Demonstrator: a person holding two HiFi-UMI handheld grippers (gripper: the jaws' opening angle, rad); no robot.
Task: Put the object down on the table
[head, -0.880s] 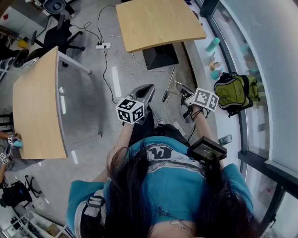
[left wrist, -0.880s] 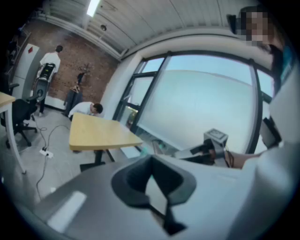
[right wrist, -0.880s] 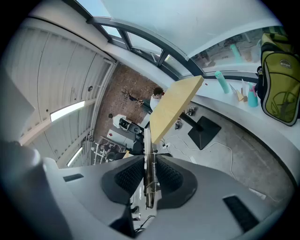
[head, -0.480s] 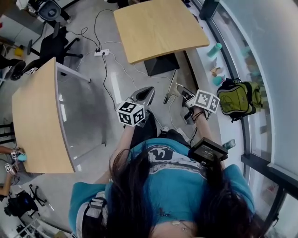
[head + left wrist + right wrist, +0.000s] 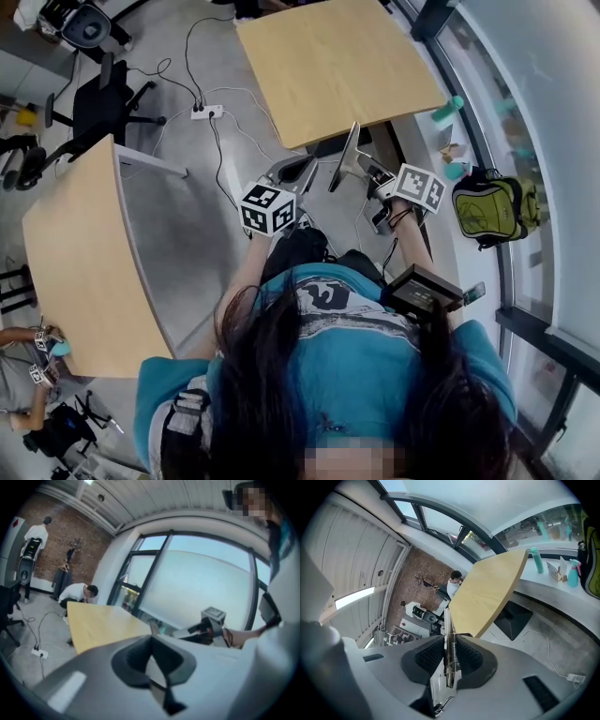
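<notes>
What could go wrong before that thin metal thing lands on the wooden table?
1. The right claw pinches the thin metal object by one end only, so it may swivel or slip.
2. It hangs mostly over the floor, just at the edge of the wooden table; letting go now would likely drop it.

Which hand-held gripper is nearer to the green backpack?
Right. The right hand-held gripper is left of the green backpack; the left hand-held gripper is farther left.

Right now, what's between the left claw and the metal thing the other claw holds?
Nothing. In the head view, only open air separates the left claw and the metal thing.
</notes>
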